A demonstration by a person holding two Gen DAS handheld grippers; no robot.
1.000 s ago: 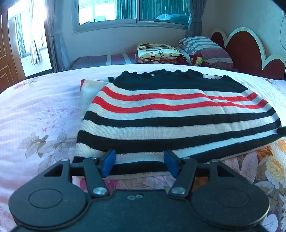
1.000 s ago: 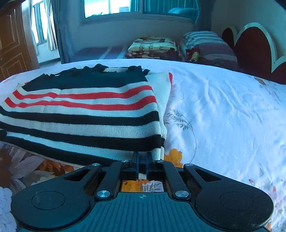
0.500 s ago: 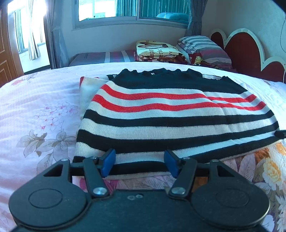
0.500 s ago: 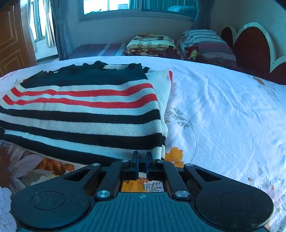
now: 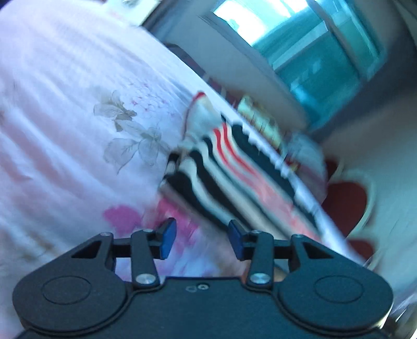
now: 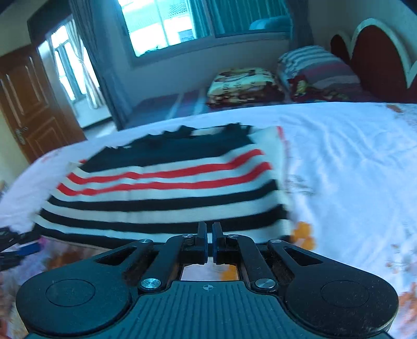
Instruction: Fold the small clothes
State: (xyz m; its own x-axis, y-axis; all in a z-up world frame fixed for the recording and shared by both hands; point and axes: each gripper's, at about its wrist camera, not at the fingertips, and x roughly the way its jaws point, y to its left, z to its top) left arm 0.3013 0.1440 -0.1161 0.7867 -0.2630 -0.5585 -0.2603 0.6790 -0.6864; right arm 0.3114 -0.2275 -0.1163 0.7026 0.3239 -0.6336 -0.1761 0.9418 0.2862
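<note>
The striped sweater (image 6: 166,187) lies flat on the bed (image 6: 351,161), folded into a broad rectangle with black at its far end, two red stripes below that, and black and cream bands running to the near hem.

The right gripper (image 6: 207,243) has its jaws pressed almost together, with only a thin slit between the pads. The sweater's near hem, close to its right corner, sits right at the jaw tips; the hem looks pinched there, though the cloth inside the slit is hidden by the fingers. The rest of the sweater spreads ahead and to the left of these jaws, and bare floral sheet stretches off to their right.

The left gripper (image 5: 202,240) is rolled hard to one side, so its view is tilted and badly smeared. Its jaws have just been closing, yet a clear gap remains between the blue pads (image 5: 166,238), and nothing is between them; only the pink flowers of the sheet show through the gap. The sweater's near left corner is ahead of these jaws and slightly to their right, apart from the pads. In the right wrist view the left gripper shows as a dark blur with a blue pad at the far left edge, just beside the sweater's near left corner.

Beyond the sweater are pillows (image 6: 315,73), a folded blanket (image 6: 245,86), a red headboard (image 6: 378,57), a window (image 6: 166,23) and a wooden door (image 6: 28,104).
</note>
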